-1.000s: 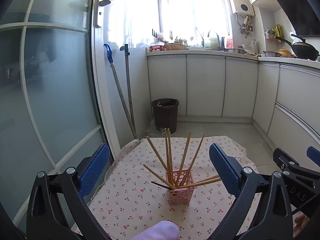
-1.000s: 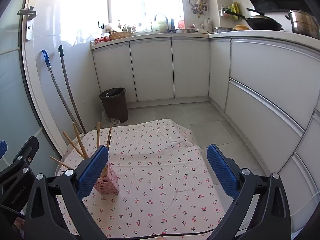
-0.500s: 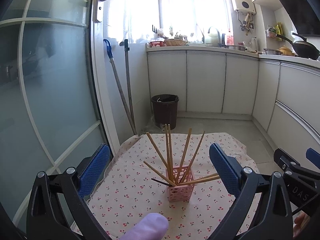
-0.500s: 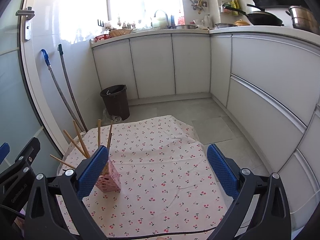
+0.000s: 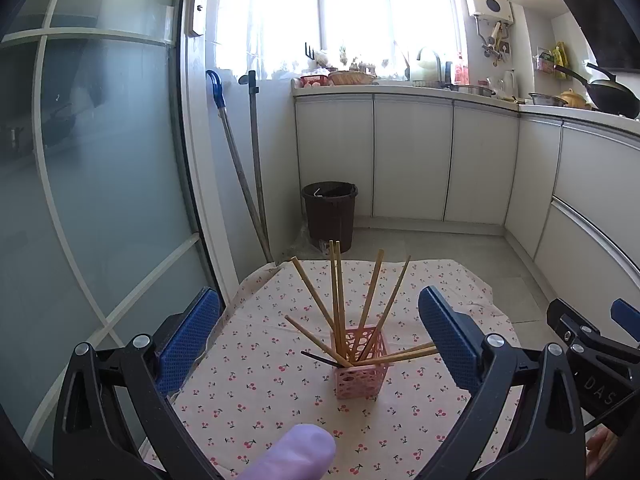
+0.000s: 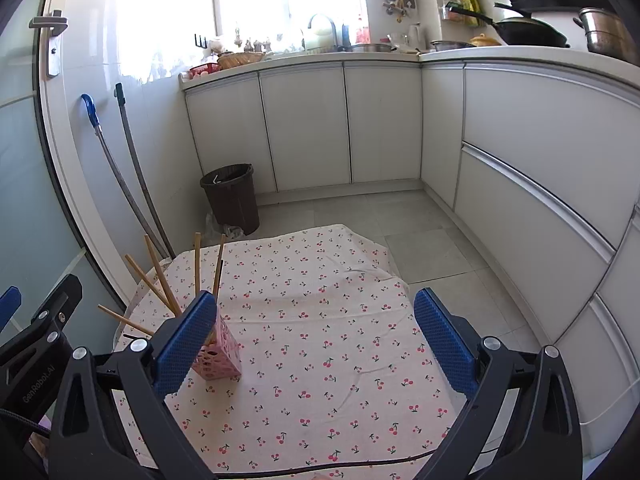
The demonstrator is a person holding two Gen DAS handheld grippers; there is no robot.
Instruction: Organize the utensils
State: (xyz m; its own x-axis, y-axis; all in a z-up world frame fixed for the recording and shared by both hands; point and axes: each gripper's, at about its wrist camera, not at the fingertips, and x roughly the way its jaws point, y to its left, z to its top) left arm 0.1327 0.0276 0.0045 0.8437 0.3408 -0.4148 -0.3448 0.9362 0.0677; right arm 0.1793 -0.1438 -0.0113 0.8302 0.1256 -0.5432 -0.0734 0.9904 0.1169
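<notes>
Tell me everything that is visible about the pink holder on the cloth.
The pink holder is a small square basket, seemingly plastic, with walls pierced by round holes. It stands upright on the cherry-print cloth, toward the cloth's left side in the right wrist view. Several wooden chopsticks stand in it and fan outward, some steep, some leaning low over the rim; one thin dark stick also pokes out. No fingers touch it; both grippers are open and apart from it.
</notes>
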